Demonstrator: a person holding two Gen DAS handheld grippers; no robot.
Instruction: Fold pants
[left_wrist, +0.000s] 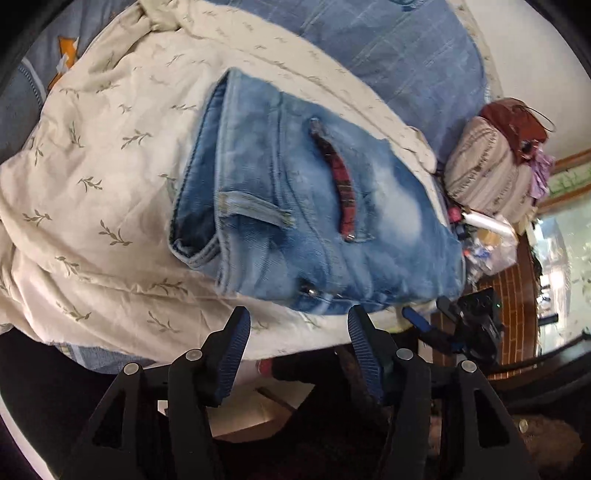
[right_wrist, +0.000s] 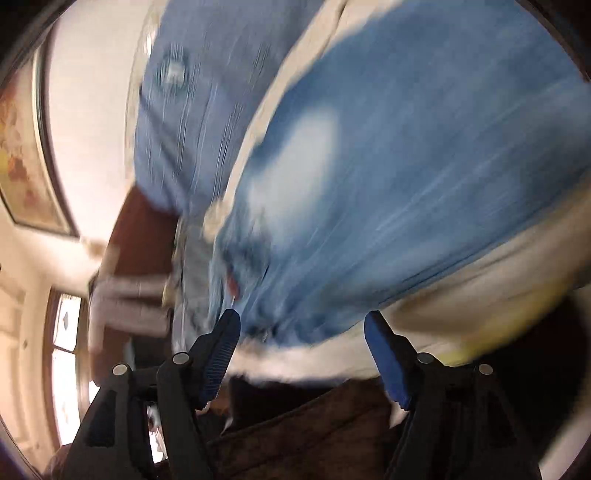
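The folded, faded light-blue denim pants (left_wrist: 306, 206) lie on the cream leaf-print quilt (left_wrist: 96, 192) over the bed. The left gripper (left_wrist: 299, 325) and right gripper (right_wrist: 303, 325) hover near its edge, both with jaws apart and empty.

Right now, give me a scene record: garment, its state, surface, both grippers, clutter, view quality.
garment: light-wash jeans
state: folded into a compact stack, red plaid pocket trim facing up
surface: cream leaf-print quilt over a blue checked sheet
left gripper: open, empty, just short of the jeans' near edge
right gripper: open, empty, near the jeans
clutter: striped bundle and small items beside the bed
view quality: left wrist sharp; right wrist motion-blurred
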